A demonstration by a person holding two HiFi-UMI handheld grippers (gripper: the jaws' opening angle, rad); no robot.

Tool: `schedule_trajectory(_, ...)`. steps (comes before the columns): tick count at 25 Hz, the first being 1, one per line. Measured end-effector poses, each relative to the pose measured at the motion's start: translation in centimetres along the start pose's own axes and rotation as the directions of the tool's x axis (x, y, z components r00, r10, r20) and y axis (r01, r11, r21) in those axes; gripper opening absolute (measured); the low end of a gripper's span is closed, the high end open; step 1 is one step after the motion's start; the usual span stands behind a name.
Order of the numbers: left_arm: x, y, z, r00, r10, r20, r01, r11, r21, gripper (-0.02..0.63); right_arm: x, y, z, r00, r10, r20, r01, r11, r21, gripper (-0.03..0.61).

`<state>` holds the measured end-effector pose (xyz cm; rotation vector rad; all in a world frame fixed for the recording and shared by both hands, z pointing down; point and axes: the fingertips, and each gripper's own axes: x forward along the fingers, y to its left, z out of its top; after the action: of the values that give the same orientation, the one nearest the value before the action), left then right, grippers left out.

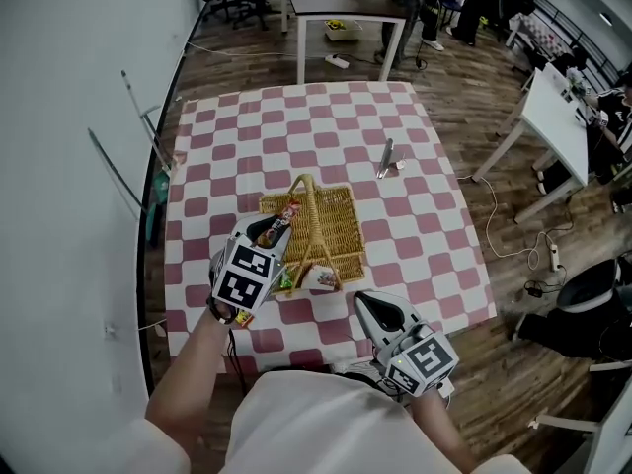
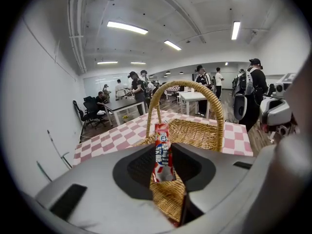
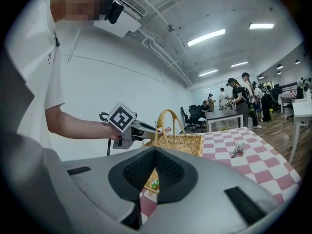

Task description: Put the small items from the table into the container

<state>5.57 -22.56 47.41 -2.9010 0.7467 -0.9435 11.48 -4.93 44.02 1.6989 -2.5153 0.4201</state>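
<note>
A woven wicker basket (image 1: 341, 227) with a tall arched handle (image 1: 308, 215) stands mid-table on the pink-and-white checked cloth. My left gripper (image 1: 278, 227) hovers over the basket's left rim, shut on a slim red snack packet (image 1: 288, 212). In the left gripper view the packet (image 2: 163, 152) stands upright between the jaws of the left gripper (image 2: 164, 149), with the basket (image 2: 197, 134) just beyond. A white packet (image 1: 323, 279) and a green item (image 1: 288, 281) lie at the basket's near end. My right gripper (image 1: 363, 300) is near the table's front edge, shut and empty. The right gripper (image 3: 156, 152) faces the basket (image 3: 183, 143).
A small shiny metal item (image 1: 387, 158) lies on the cloth beyond the basket, to the right; in the right gripper view that metal item (image 3: 239, 150) is visible too. The white wall runs along the table's left side. Desks and people stand far behind.
</note>
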Motion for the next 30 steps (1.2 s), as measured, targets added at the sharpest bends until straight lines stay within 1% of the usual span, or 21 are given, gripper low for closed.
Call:
schedule_trajectory(3, 0.6, 0.2, -0.1, 0.999, -0.035, -0.028, 0.036, 0.999, 0.039, 0.114, 0.0, -0.1, -0.2, 1.0, 0.003, -0.002, -0.003, 1.0, 0.005, 0.0)
schedule_trajectory(5, 1.1, 0.0, -0.2, 0.996, -0.075, -0.054, 0.079, 0.994, 0.08, 0.114, 0.0, -0.2, -0.3, 1.0, 0.006, -0.003, -0.006, 1.0, 0.009, 0.0)
schedule_trajectory(7, 1.6, -0.2, -0.5, 0.989, -0.118, -0.086, 0.128, 0.983, 0.129, 0.114, 0.1, -0.2, -0.3, 1.0, 0.007, -0.003, -0.007, 1.0, 0.009, 0.0)
schedule_trajectory(9, 2.1, -0.4, -0.6, 0.983, -0.145, -0.11, 0.162, 0.972, 0.17, 0.114, 0.2, -0.1, -0.2, 1.0, 0.006, -0.005, -0.006, 1.0, 0.005, 0.0)
schedule_trajectory(13, 3.0, -0.7, -0.6, 0.971, -0.187, -0.152, 0.217, 0.952, 0.215, 0.115, 0.0, -0.2, -0.2, 1.0, 0.002, -0.008, -0.002, 1.0, 0.004, 0.0)
schedule_trajectory(19, 4.1, -0.3, -1.2, 0.959, -0.187, -0.213, 0.245, 0.926, 0.286, 0.115, -0.2, -0.3, -0.3, 1.0, -0.006, -0.019, 0.006, 1.0, 0.002, 0.0)
schedule_trajectory(25, 5.3, -0.4, -1.3, 0.953, -0.155, -0.261, 0.252, 0.883, 0.395, 0.117, -0.3, -0.2, -0.2, 1.0, -0.011, -0.019, 0.011, 1.0, 0.0, 0.0)
schedule_trajectory(30, 5.7, -0.2, -1.5, 0.95, -0.146, -0.275, 0.255, 0.87, 0.422, 0.123, -0.5, -0.3, -0.1, 1.0, -0.021, -0.012, 0.021, 1.0, 0.001, 0.0)
